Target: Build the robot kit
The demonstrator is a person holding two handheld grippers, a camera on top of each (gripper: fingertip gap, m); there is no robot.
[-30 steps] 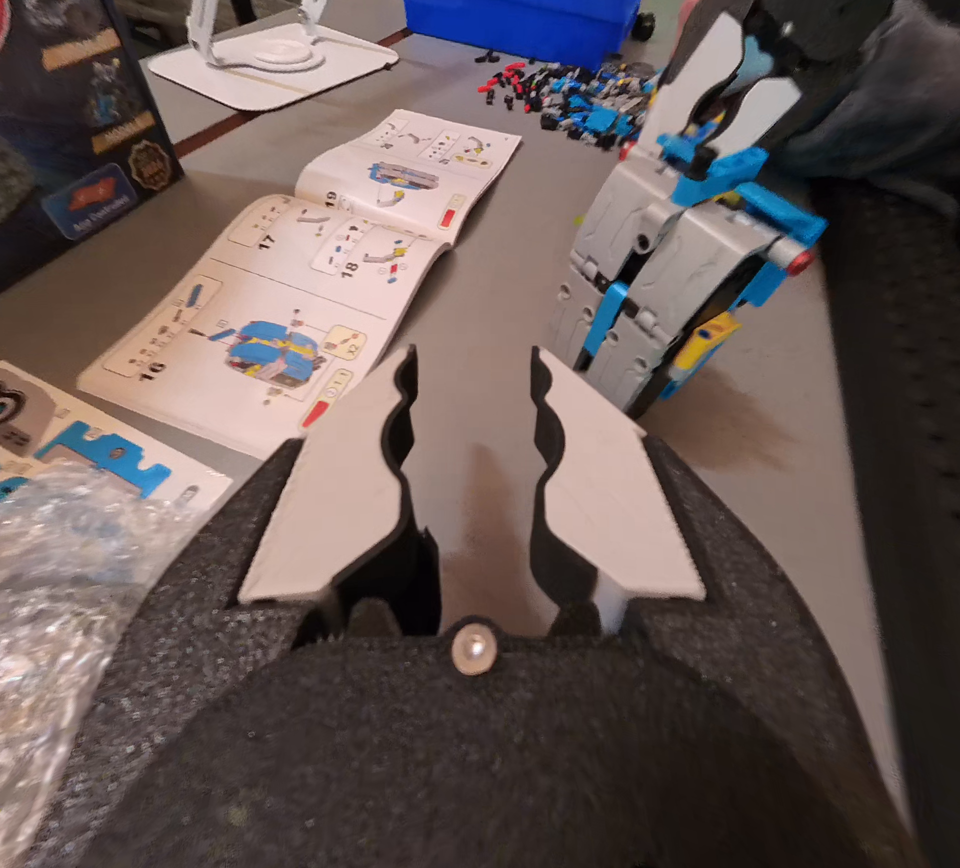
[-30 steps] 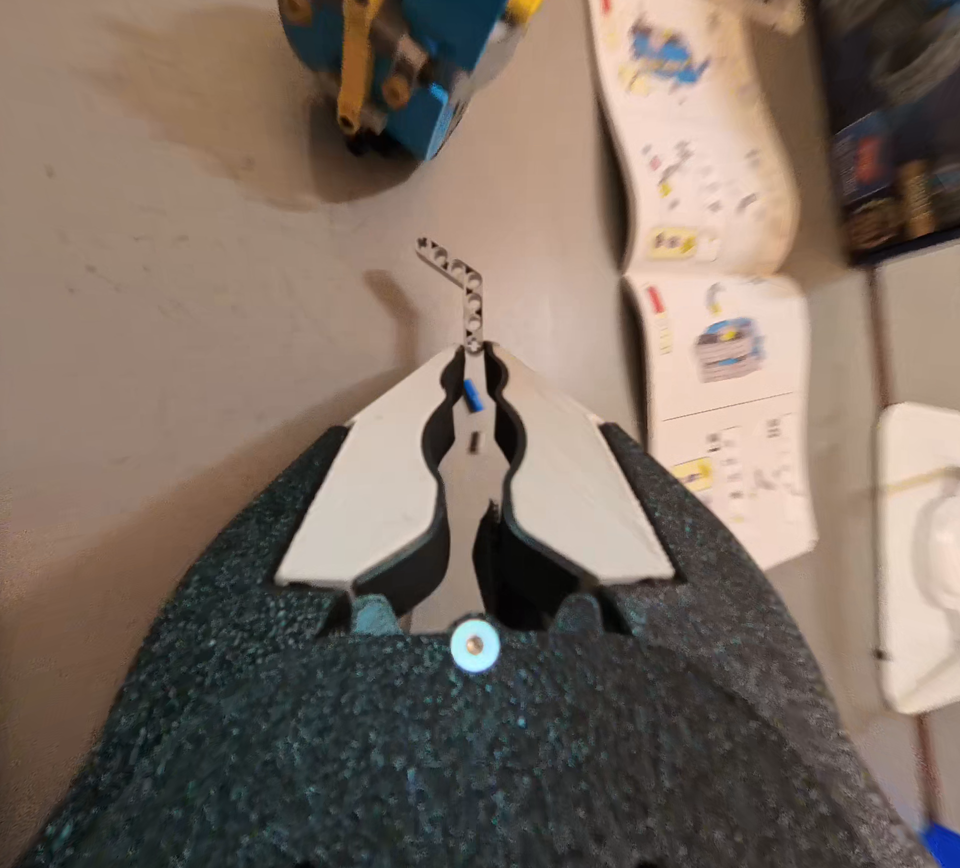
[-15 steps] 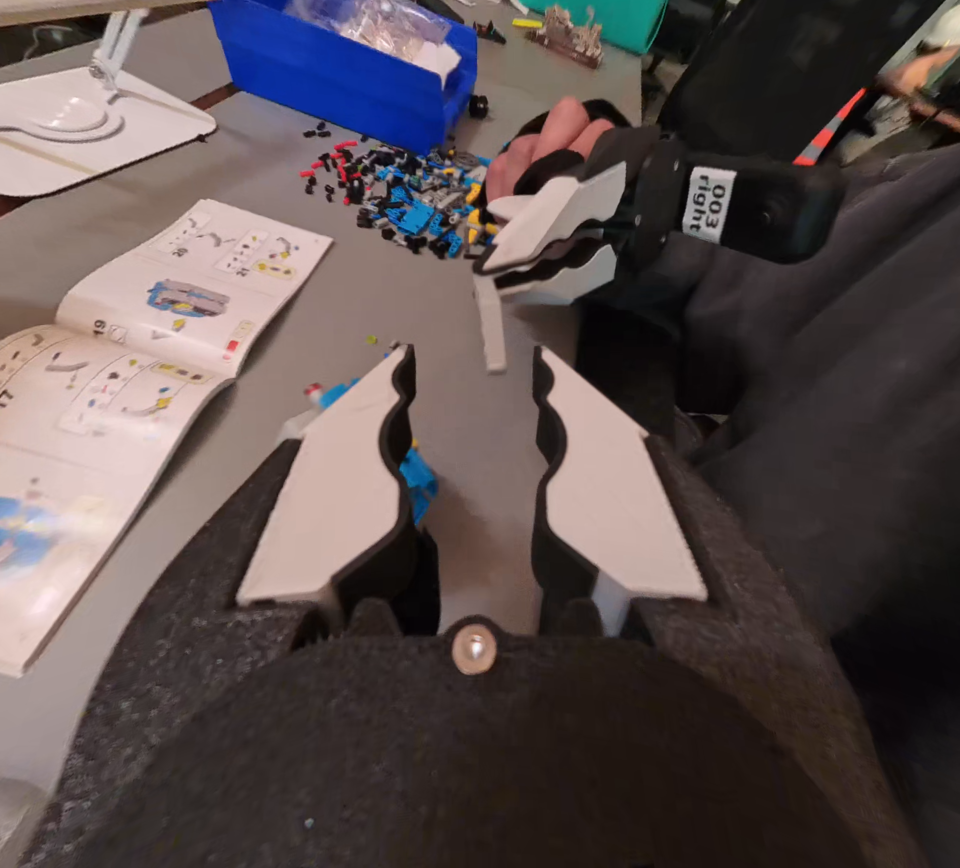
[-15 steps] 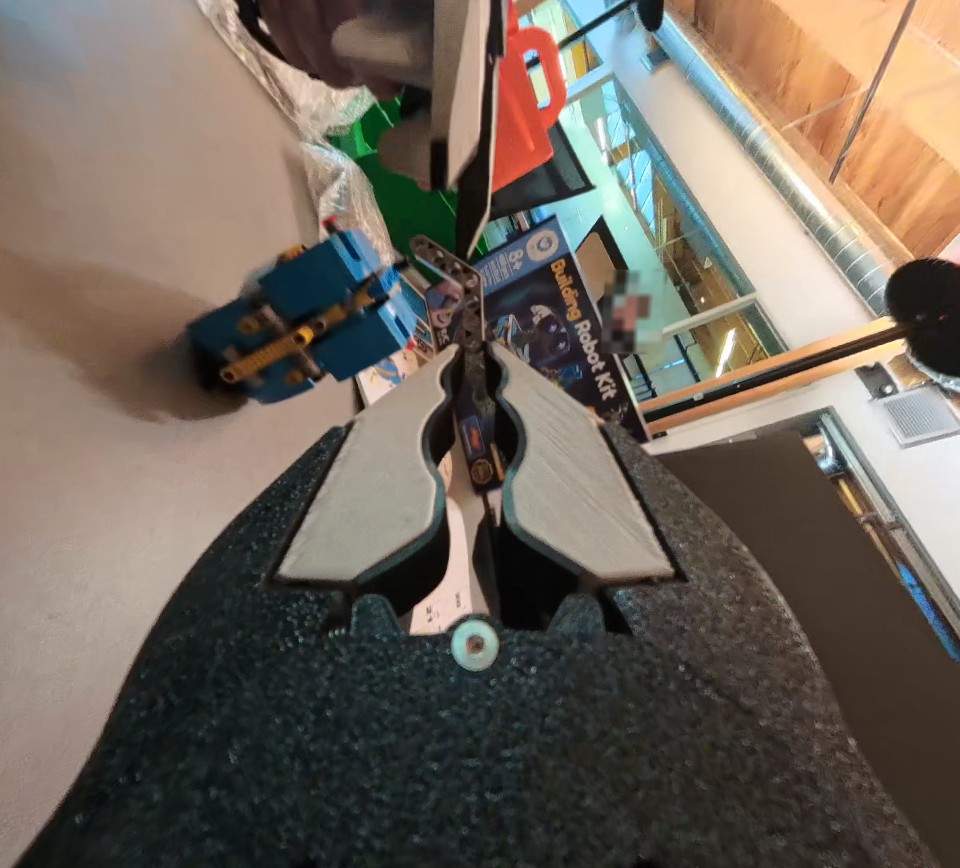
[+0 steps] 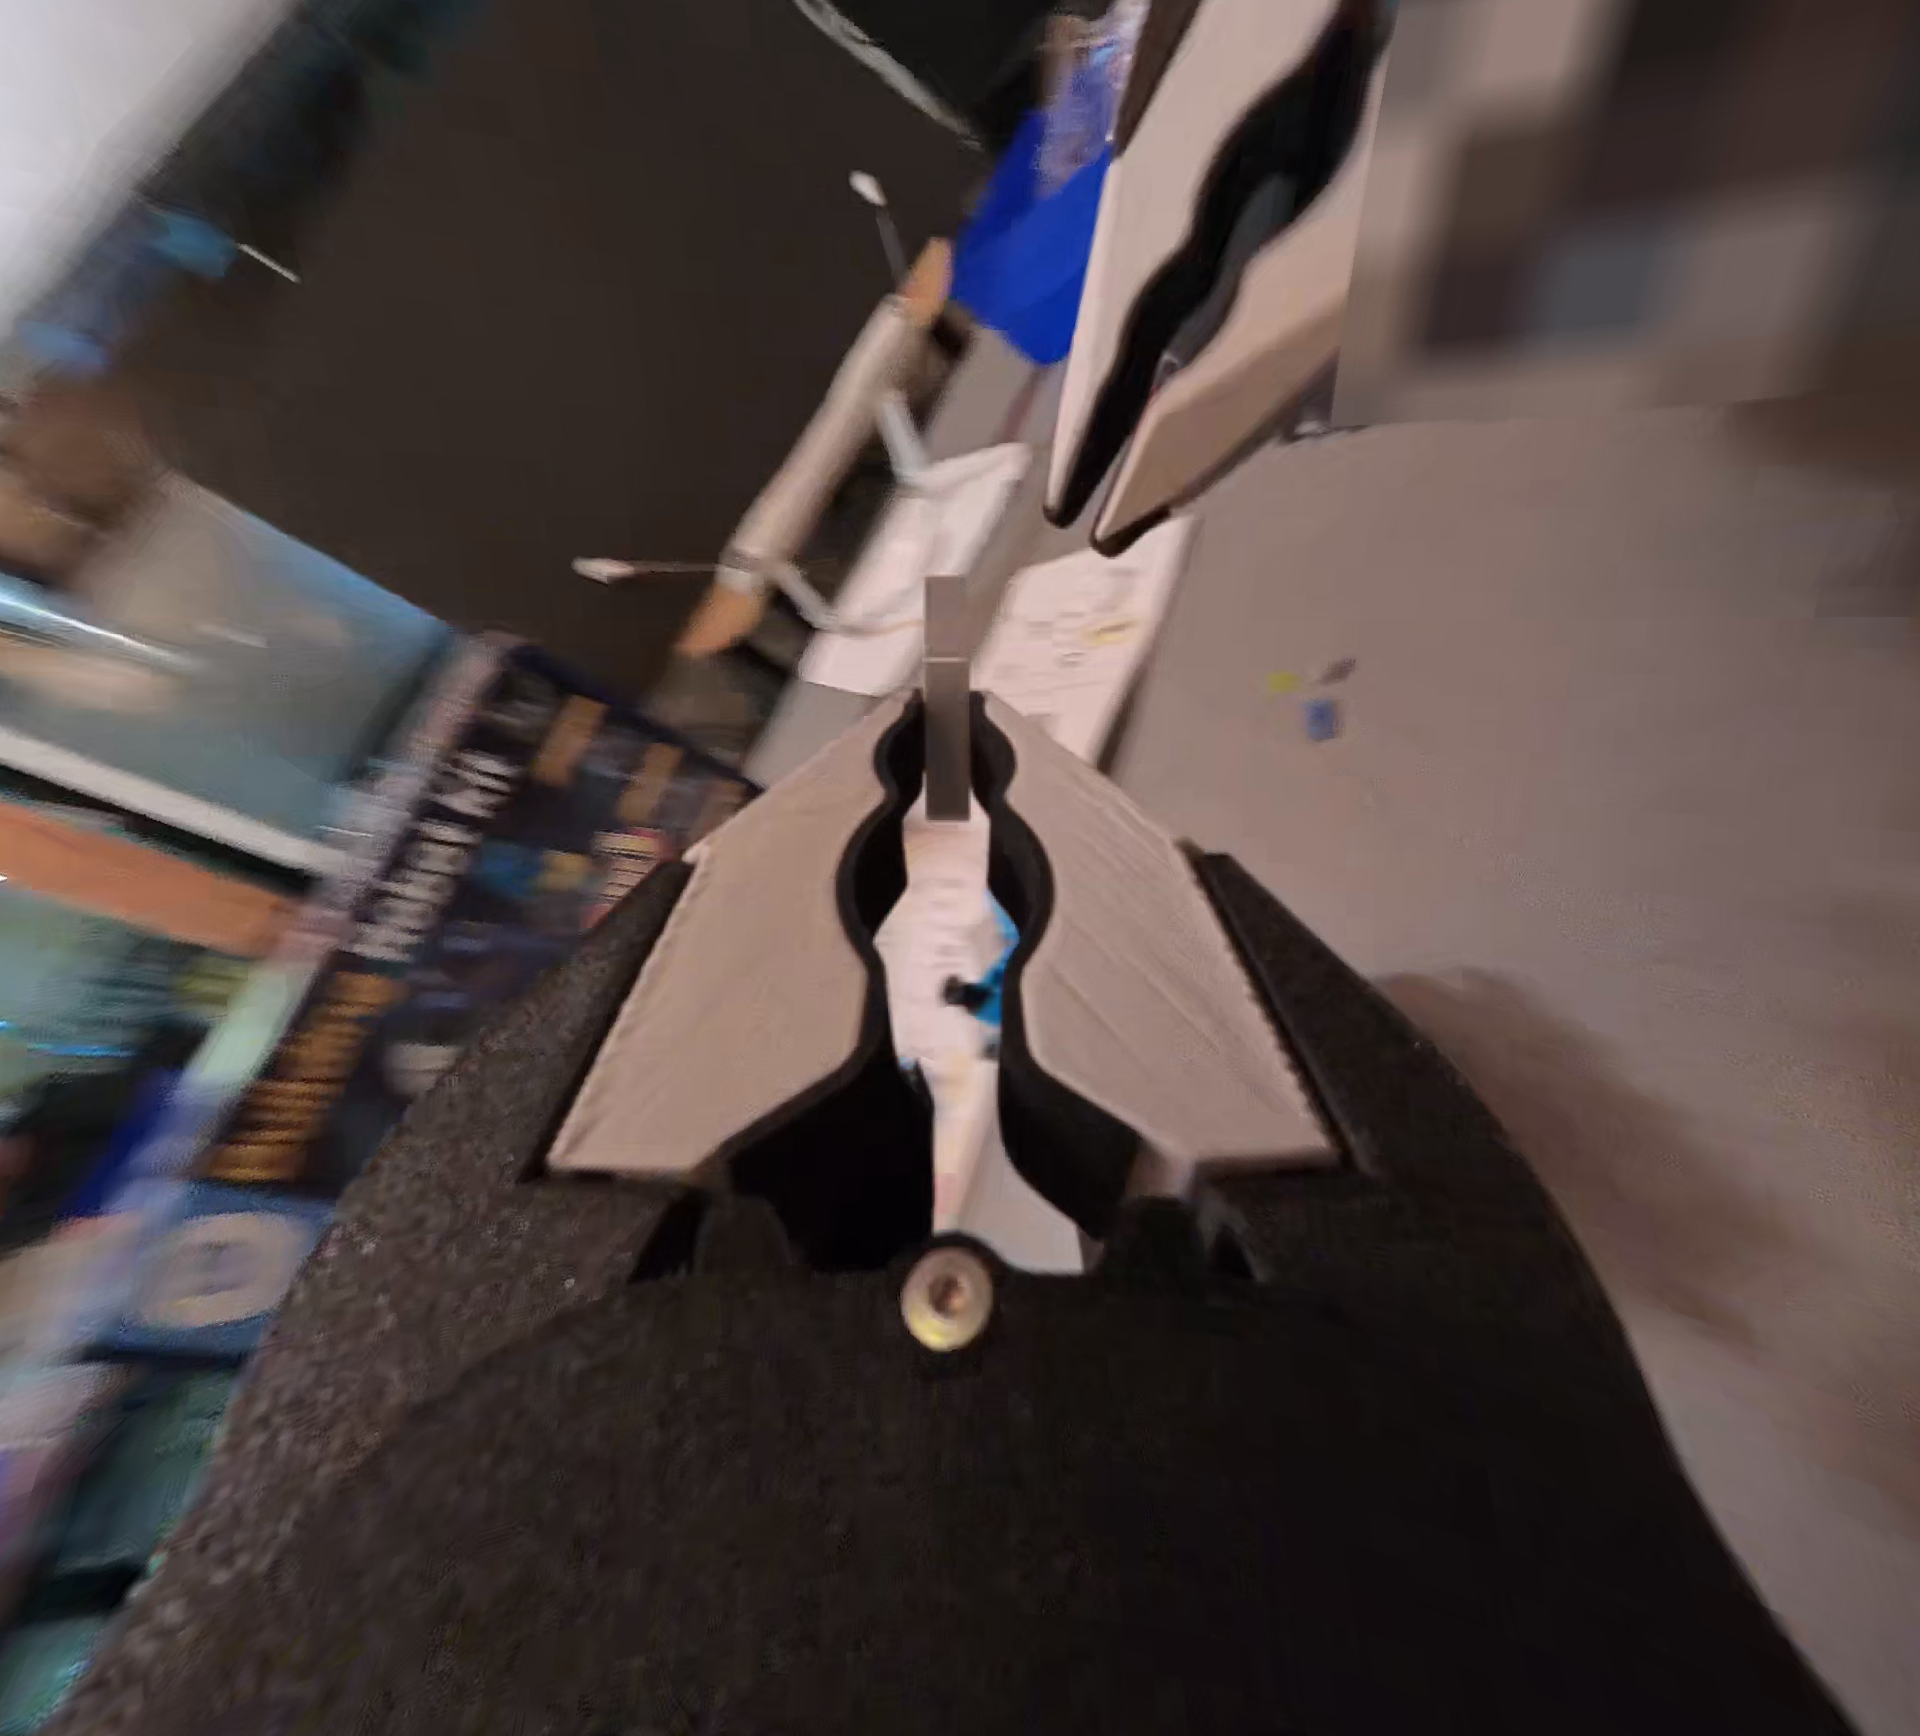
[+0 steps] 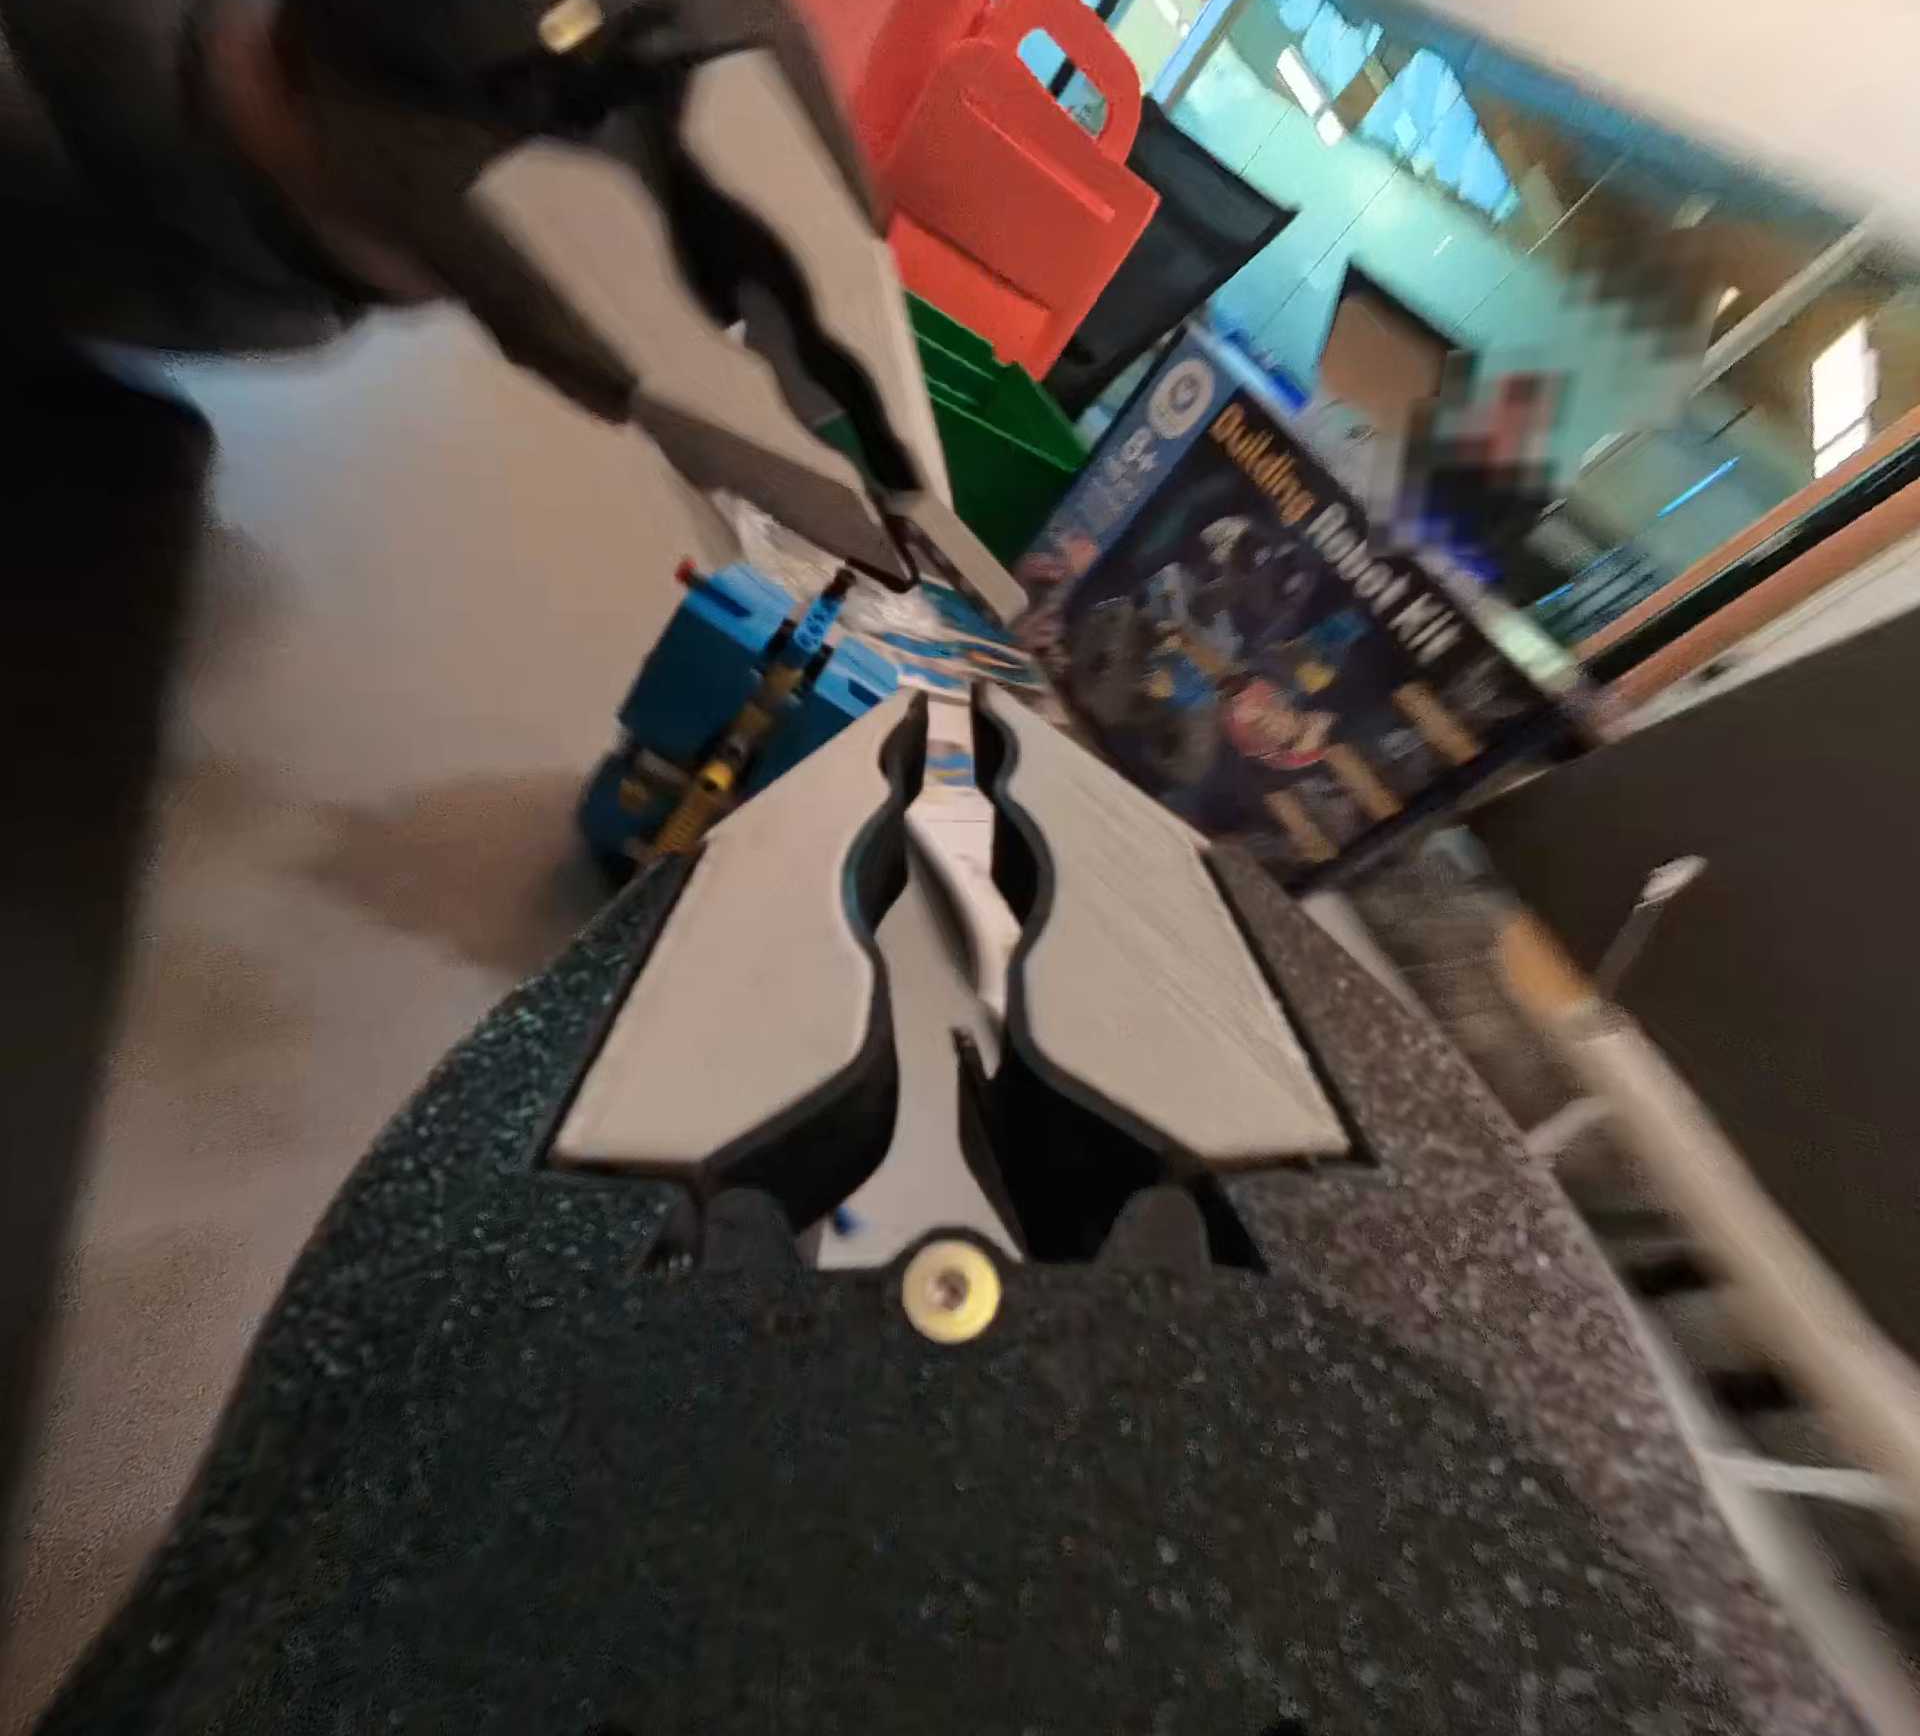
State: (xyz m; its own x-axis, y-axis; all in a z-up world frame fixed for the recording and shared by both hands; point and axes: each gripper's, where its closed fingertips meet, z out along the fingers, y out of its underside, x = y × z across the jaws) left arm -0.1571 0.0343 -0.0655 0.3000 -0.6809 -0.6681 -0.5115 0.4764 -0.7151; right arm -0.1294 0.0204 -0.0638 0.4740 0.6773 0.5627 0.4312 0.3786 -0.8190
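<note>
The left gripper [image 5: 945,712] pinches a grey beam [image 5: 945,637] by one end, the rest jutting past its tips. Just ahead hangs the right gripper [image 6: 951,710], narrowly parted and empty (both views are blurred). So short a hold could let the beam pivot or slip.

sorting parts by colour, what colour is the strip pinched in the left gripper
Light grey. The strip shows best in the left wrist view, clamped at the left gripper tips.

Table: grey top [image 5: 1558,751]
Partition: dark panel [image 5: 499,252]
Windows: bright glazing [image 6: 1382,76], timber frames
Bins: red [image 6: 997,159], green [image 6: 987,439]
</note>
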